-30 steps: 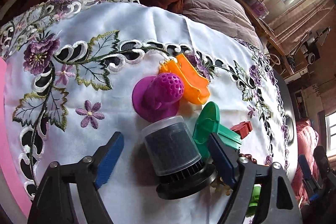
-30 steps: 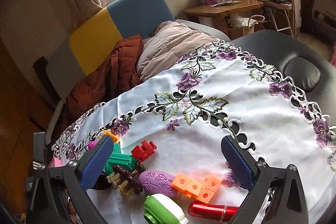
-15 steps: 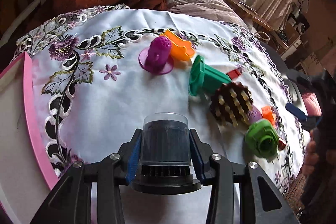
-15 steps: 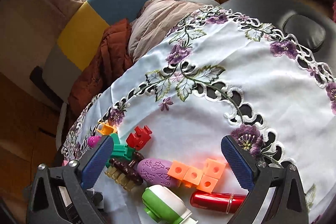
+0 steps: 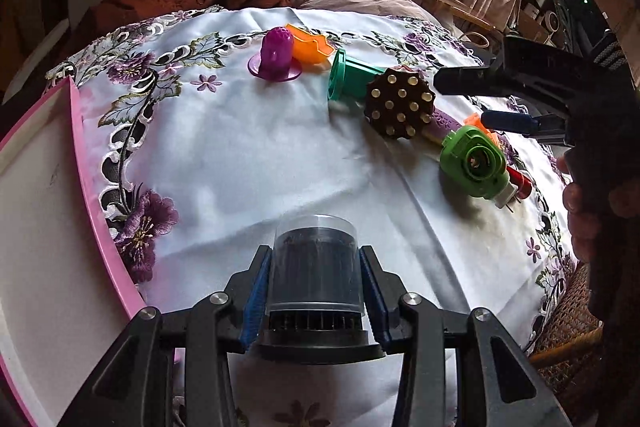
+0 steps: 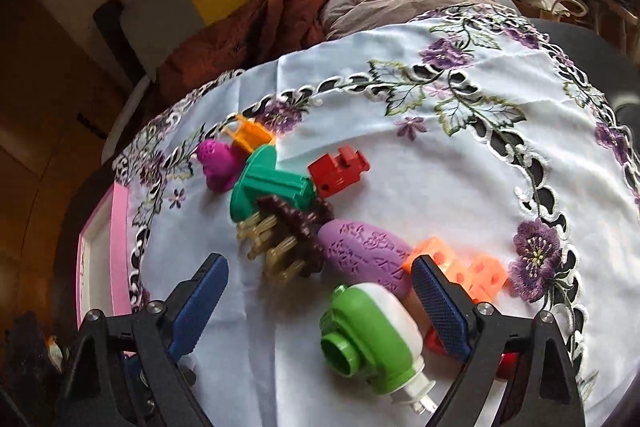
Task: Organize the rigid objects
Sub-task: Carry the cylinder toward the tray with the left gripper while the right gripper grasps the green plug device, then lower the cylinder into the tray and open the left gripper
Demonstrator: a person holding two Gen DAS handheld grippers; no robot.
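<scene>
We start with the green-and-white gadget [image 6: 370,339], since the coming move looks to turn on it. It lies on its side on the cloth-covered desk [image 6: 400,187], its long axis running from the green round mouth at the lower left of the right wrist view to the white pronged end at the lower right. It sits between the pads of our right hand-held gripper [image 6: 320,291], nearer the right-hand pad, which seems to overlap its white shoulder. Those jaws stand apart and have just been closing a little, with the gadget between them but not yet pressed. We judge the pads would meet its broad sides, across the long axis.

Just beyond it lie the purple embossed oval [image 6: 366,247] and the brown spiked disc [image 6: 292,231], close enough that the left-hand pad must come down short of the spikes. Orange cubes [image 6: 476,275] lie behind the right-hand pad.

Our left hand-held gripper [image 5: 316,291] is clamped on the dark cylinder with a clear cap [image 5: 314,267], held upright above the cloth. The pink tray [image 5: 92,211] lies to its left, close by. So the left is nearer the tray, the right nearer the pile.
</scene>
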